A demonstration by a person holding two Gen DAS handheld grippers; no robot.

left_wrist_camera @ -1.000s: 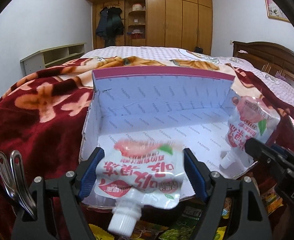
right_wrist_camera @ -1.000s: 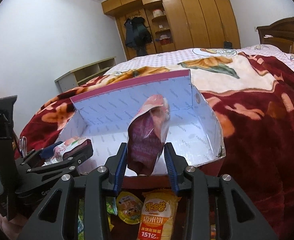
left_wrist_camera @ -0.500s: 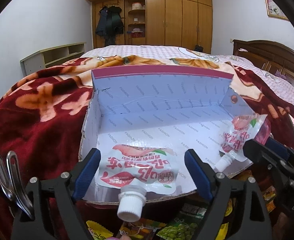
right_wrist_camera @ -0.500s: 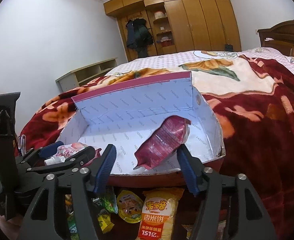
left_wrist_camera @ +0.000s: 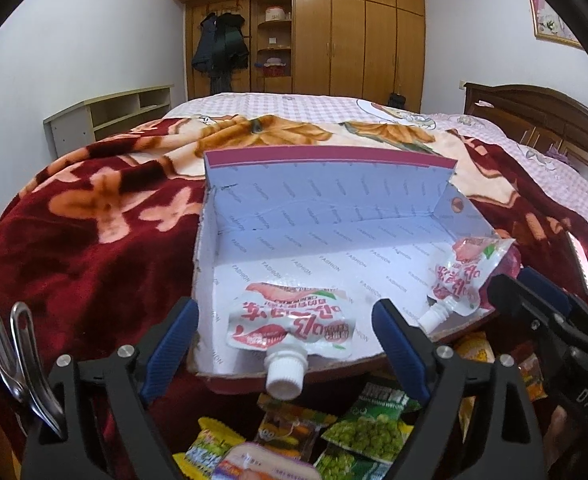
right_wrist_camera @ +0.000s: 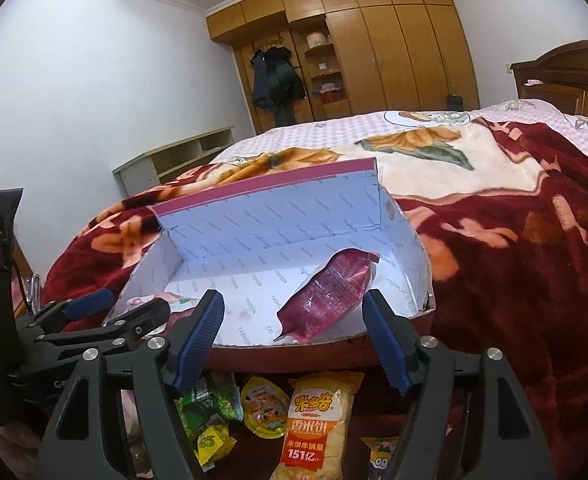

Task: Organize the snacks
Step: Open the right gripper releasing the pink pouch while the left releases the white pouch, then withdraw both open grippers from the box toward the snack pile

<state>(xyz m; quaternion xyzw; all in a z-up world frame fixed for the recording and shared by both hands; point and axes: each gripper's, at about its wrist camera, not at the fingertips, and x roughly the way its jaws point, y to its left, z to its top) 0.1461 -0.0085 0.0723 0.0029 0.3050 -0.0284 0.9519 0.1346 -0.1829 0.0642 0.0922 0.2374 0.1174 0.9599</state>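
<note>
Left gripper [left_wrist_camera: 284, 338] pointing down-forward at near edge of box [left_wrist_camera: 333, 208], fingers released and spread wide, nothing gripped. First spouted jelly pouch [left_wrist_camera: 292, 322] lying flat between blue pads [left_wrist_camera: 170, 338], touching neither, cap overhanging box edge.

Right gripper [right_wrist_camera: 294, 338] angling down-forward at box too, jaws opening, nothing pinched. Second spouted pouch [right_wrist_camera: 327, 296] leaning tilted between fingers on box floor, close to right pad, contact unclear.

Count: two pouches in box, one box. Loose snack packets [right_wrist_camera: 313, 424] lying below fingers, outside box.
</note>
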